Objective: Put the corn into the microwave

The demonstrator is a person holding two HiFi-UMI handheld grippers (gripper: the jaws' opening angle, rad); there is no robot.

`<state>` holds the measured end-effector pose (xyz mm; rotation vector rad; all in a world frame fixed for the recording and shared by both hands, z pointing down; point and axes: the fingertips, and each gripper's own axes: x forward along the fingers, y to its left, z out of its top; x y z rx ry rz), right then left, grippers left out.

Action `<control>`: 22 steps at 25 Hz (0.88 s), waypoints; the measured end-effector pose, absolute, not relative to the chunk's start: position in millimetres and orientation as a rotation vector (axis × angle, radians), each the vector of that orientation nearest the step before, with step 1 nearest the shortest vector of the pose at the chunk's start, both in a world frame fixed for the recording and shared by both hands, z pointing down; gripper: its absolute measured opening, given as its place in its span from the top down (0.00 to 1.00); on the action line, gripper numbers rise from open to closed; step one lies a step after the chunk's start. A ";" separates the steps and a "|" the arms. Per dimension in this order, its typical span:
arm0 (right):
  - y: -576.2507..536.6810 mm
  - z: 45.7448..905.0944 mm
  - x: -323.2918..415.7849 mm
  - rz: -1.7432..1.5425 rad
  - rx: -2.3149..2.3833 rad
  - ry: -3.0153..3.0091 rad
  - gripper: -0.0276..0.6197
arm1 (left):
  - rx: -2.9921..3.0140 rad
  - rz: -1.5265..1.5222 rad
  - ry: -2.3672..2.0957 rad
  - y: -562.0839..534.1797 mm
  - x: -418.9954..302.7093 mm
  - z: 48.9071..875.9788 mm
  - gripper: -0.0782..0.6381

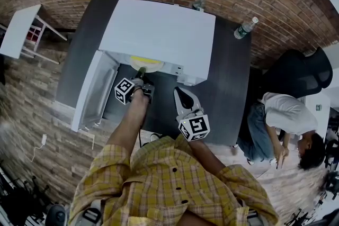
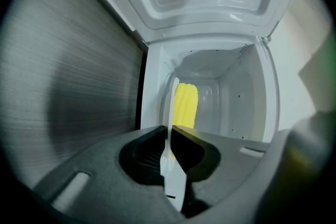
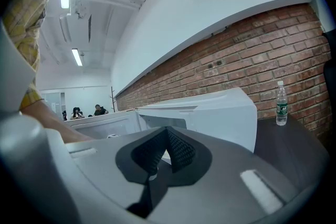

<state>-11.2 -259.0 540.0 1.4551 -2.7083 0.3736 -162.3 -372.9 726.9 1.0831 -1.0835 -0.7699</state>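
1. We see a big dark table [image 1: 233, 82] by a brick wall.
2. A white microwave [image 1: 159, 34] stands on it, and its door [image 1: 95, 90] hangs wide open on the left side.
3. Our right gripper [image 1: 183, 97] waits in front of the microwave. Its jaws are pressed together with nothing in them.
4. Our left gripper [image 1: 140, 75] reaches to the microwave's mouth. Its jaws pinch the thin rim of a white plate [image 2: 170, 165].
5. The plate sits in the mouth of the microwave.
6. The yellow corn [image 2: 185, 105] lies on the plate, just inside the opening.
7. Two small bottles [image 1: 245, 28] stand at the back of the table.
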 end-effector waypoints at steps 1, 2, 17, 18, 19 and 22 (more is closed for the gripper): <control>-259.3 540.6 -11.2 0.375 1.456 -2.708 0.95 | 1.080 -0.771 -1.085 -373.9 -162.3 727.1 0.85; -259.6 541.1 -11.3 0.376 1.456 -2.708 0.96 | 1.078 -0.772 -1.086 -375.0 -162.4 727.2 0.85; -264.9 542.2 0.1 0.417 1.501 -2.690 0.96 | 1.079 -0.727 -1.098 -382.7 -161.6 727.9 0.84; -265.4 542.4 0.6 0.418 1.503 -2.689 0.96 | 1.077 -0.720 -1.101 -383.0 -161.4 728.7 0.84; -265.6 542.5 0.6 0.419 1.503 -2.690 0.95 | 1.071 -0.715 -1.104 -382.9 -161.1 729.6 0.82; -265.6 543.1 -0.1 0.420 1.497 -2.690 0.96 | 1.053 -0.716 -1.105 -382.1 -160.9 731.5 0.79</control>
